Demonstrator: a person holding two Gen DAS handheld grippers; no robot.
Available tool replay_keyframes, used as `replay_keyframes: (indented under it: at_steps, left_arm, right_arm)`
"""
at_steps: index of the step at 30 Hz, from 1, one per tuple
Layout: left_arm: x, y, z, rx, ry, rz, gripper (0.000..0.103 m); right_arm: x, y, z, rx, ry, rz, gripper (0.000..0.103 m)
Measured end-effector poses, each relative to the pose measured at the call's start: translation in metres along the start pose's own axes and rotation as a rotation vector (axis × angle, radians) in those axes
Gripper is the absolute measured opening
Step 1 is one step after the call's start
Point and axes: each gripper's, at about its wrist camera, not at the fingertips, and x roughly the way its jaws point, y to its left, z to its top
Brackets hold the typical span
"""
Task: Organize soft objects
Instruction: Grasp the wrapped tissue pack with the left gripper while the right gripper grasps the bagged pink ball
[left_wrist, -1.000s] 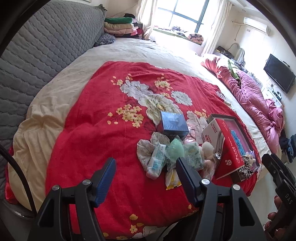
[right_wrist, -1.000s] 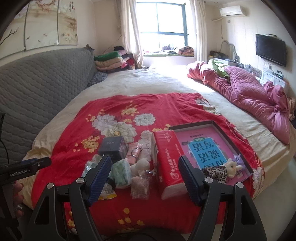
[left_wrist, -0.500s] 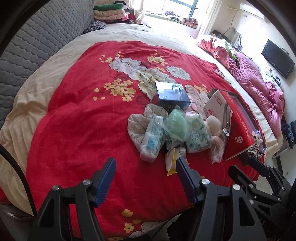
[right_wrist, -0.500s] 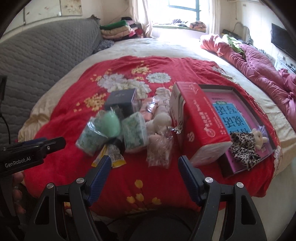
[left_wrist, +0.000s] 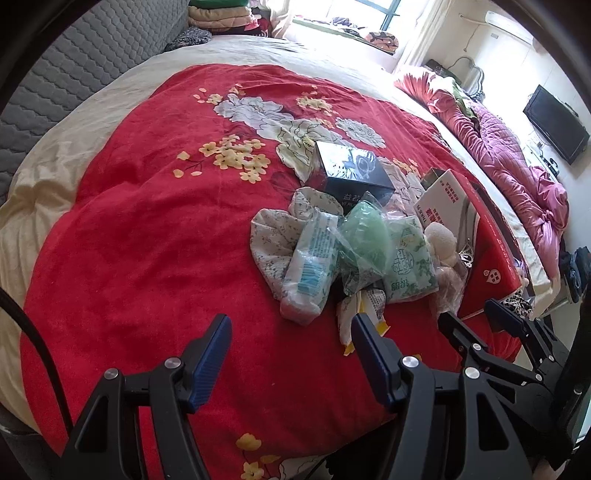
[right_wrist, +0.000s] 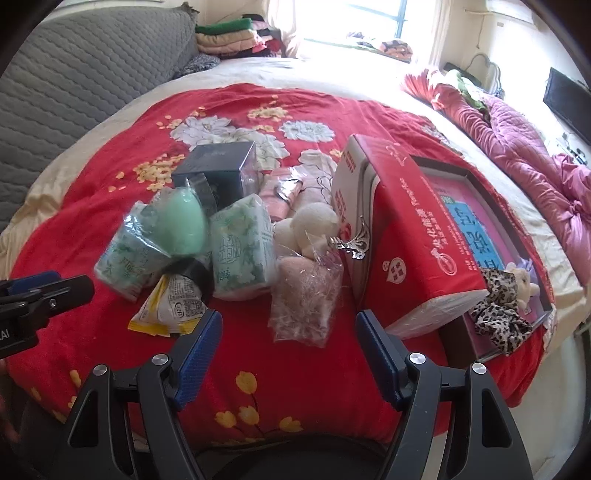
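Observation:
A heap of soft things lies on the red flowered blanket (left_wrist: 147, 229): a green sponge in a clear bag (right_wrist: 181, 221), green tissue packs (right_wrist: 240, 251), a white plush (right_wrist: 314, 221), a pink bagged item (right_wrist: 306, 299), a flowered cloth (left_wrist: 273, 232) and a yellow-white packet (right_wrist: 166, 310). My left gripper (left_wrist: 291, 332) is open and empty, just short of the heap. My right gripper (right_wrist: 288, 328) is open and empty, close in front of the pink bag. It also shows in the left wrist view (left_wrist: 476, 321).
A dark box (right_wrist: 218, 162) stands behind the heap. A red tissue carton (right_wrist: 406, 229) leans on an open tray (right_wrist: 480, 206) holding a leopard plush (right_wrist: 498, 306). A pink quilt (right_wrist: 517, 125) lies at right, a grey headboard (right_wrist: 74, 74) at left.
Both grippers have moved forward and down toward the heap, which looms larger. Both stay open and empty.

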Motion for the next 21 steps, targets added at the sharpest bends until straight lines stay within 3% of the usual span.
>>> replay_keyframes:
  at_steps: [6,12,15,17,21]
  left_arm:
    - [0.013,-0.001,0.007,0.004,-0.009,0.025,0.066]
    - [0.020,0.001,0.010,-0.004,-0.003,0.002,0.066]
    - [0.023,0.002,0.011,-0.009,-0.005,-0.004,0.066]
    - [0.025,0.003,0.012,-0.013,-0.001,0.001,0.066]
    - [0.030,0.002,0.013,-0.015,0.004,0.006,0.066]
  right_arm:
    - [0.018,0.003,0.003,-0.029,0.034,-0.037,0.076]
    - [0.033,0.008,0.009,-0.060,0.043,-0.082,0.073]
    - [0.042,0.009,0.010,-0.072,0.062,-0.095,0.065]
    - [0.050,0.008,0.011,-0.073,0.083,-0.104,0.053]
    - [0.061,0.001,0.013,-0.042,0.094,-0.106,0.045]
